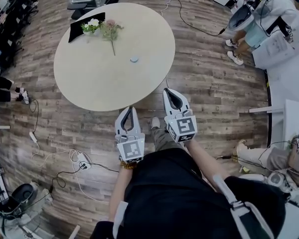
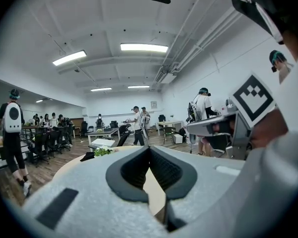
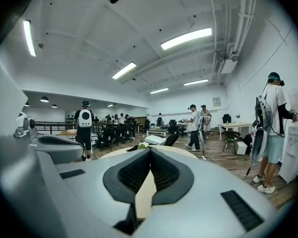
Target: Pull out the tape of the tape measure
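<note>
This looked like the approach step, with nothing yet grasped. The tape measure point(image 1: 134, 59), a small round pale case, lay near the middle of the round table point(image 1: 84, 88), well apart from both claws. The left claw point(image 1: 128, 109) and the right claw point(image 1: 170, 91) hung at the table's near edge, each clenched tip to tip on nothing. The next move probably called for both to reach in and spread, one pinning the case and the other catching the tape's end.
</note>
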Motion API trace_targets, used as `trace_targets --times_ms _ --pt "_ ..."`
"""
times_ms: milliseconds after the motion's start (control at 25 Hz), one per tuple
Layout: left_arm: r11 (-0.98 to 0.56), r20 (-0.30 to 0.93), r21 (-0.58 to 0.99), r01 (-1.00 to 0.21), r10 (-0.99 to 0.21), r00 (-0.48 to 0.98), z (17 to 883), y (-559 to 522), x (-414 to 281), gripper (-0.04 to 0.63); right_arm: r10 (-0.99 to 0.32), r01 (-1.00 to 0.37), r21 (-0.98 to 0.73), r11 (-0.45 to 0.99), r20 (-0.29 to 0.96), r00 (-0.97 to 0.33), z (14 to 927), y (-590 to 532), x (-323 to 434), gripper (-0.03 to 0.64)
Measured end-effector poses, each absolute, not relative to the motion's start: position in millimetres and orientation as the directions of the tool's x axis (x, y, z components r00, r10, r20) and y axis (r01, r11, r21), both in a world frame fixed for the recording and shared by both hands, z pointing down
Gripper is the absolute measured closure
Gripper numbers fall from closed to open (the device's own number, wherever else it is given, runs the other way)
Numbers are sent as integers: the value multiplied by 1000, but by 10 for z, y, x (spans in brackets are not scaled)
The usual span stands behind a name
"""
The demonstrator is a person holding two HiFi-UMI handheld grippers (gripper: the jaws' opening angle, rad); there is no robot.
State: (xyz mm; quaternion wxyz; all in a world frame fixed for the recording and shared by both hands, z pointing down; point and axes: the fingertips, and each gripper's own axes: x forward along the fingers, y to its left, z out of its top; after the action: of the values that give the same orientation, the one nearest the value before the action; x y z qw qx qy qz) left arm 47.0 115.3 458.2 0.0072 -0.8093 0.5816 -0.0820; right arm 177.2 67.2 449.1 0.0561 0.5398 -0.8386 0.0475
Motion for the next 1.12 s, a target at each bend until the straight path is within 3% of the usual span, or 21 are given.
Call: trace_targets --times_ms 440,1120 --pt "-310 110 -158 -937 -949 295 4479 532 843 590 -866 -880 -36 474 159 -474 4543 8 1982 615" --pt "-292 91 -62 -955 -954 285 4491 -67 689 591 -811 -834 27 551 254 -528 4576 -282 1673 615"
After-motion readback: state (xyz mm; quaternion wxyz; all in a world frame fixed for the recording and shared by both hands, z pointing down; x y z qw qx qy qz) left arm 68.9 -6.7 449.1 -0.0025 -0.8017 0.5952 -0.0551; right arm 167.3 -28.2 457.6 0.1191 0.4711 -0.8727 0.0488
